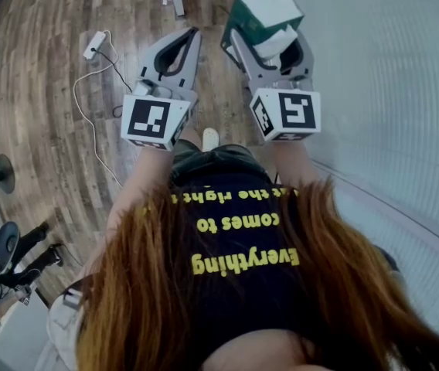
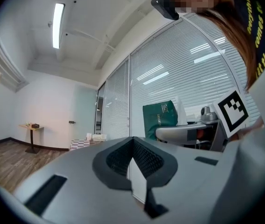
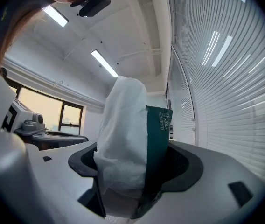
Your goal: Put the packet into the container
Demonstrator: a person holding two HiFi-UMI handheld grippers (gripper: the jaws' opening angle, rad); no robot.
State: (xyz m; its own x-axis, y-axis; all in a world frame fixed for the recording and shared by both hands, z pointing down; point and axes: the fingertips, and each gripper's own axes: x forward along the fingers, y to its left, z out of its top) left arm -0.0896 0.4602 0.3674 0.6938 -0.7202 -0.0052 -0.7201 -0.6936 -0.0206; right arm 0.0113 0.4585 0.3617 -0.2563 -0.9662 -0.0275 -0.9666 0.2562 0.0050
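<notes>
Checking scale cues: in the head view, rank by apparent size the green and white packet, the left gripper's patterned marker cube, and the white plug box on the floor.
Green and white packet and marker cube on the left gripper: about alike.
White plug box: smallest, but farther away.

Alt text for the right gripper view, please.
The right gripper clamps a green packet with white tissue bulging from it. Behind are a ceiling with strip lights and slatted blinds at right.

White corded adapter [image 1: 94, 45] on wooden floor [image 1: 34, 114]
</notes>
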